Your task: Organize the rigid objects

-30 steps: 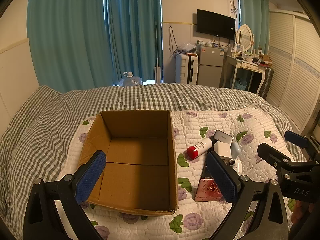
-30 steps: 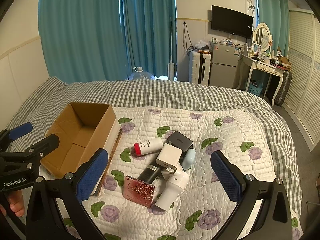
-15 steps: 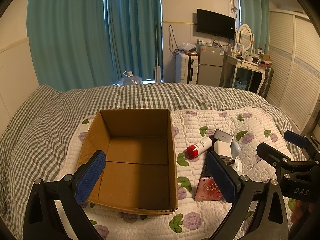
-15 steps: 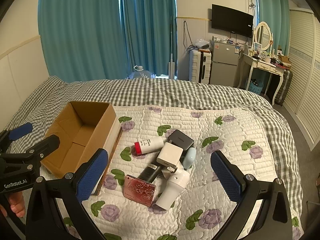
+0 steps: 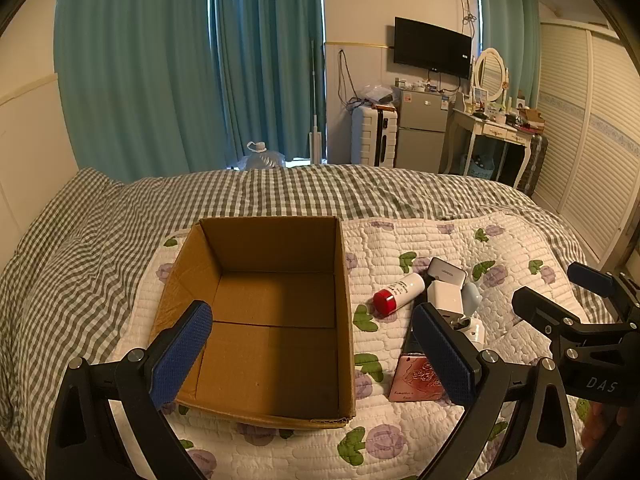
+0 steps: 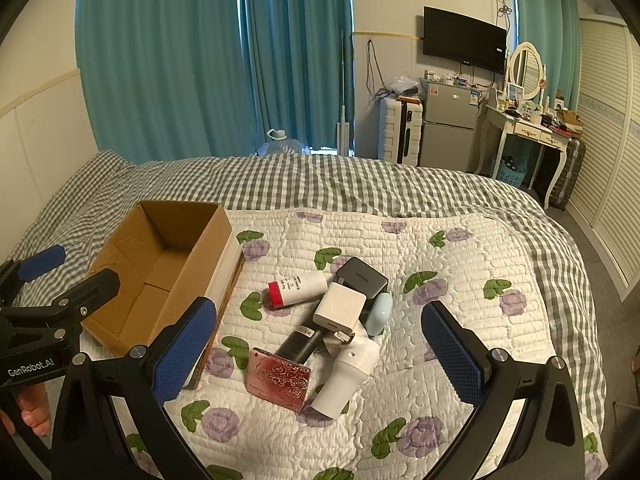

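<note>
The rigid objects lie heaped just right of the empty cardboard box (image 5: pixel 264 320) on the bed, so grabbing the white charger (image 6: pixel 339 309) that rests atop the others could, I judge, roll the red-capped tube (image 6: pixel 298 289) or tip the pile. Both left tongs (image 5: pixel 312 354) and right tongs (image 6: pixel 320 354) hang wide apart above the quilt (image 6: pixel 460 248), holding and touching nothing.

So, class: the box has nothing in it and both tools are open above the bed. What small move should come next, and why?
Probably lower the right tool onto the white bottle with the red cap. It lies at the pile's edge nearest the cardboard box, mostly unburied, so it looks easiest to lift. The left tool hovers open over the box, holding nothing.
</note>
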